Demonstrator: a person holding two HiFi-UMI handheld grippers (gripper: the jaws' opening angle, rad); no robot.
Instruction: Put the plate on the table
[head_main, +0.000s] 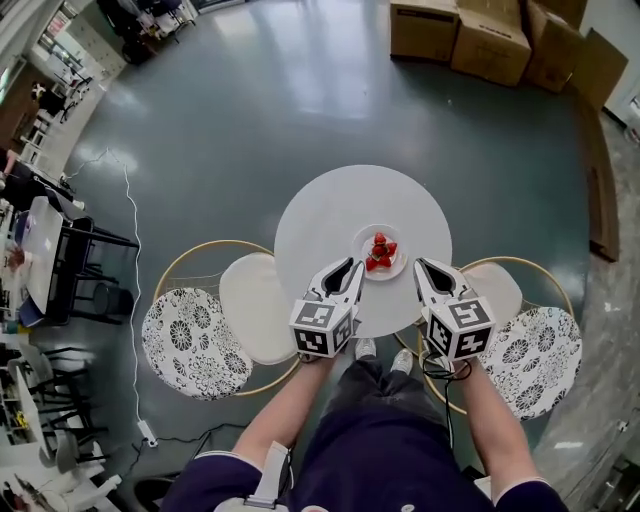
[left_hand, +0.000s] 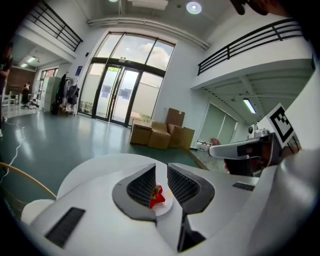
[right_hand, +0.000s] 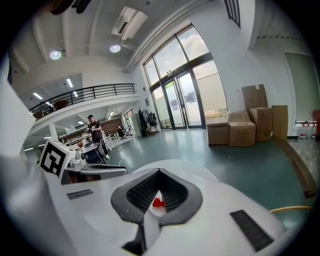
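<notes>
White left tongs (head_main: 349, 266), right tongs (head_main: 421, 265)

Left gripper (head_main: 352, 266) jaws apart, right gripper (head_main: 420, 263) closed.

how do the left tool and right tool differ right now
Left tool has its jaws apart; right tool has its jaws meeting at the tips. The left tool sits left of the plate, the right tool right of it. Both point at the strawberries and hold nothing; the plate rests on the table.
</notes>
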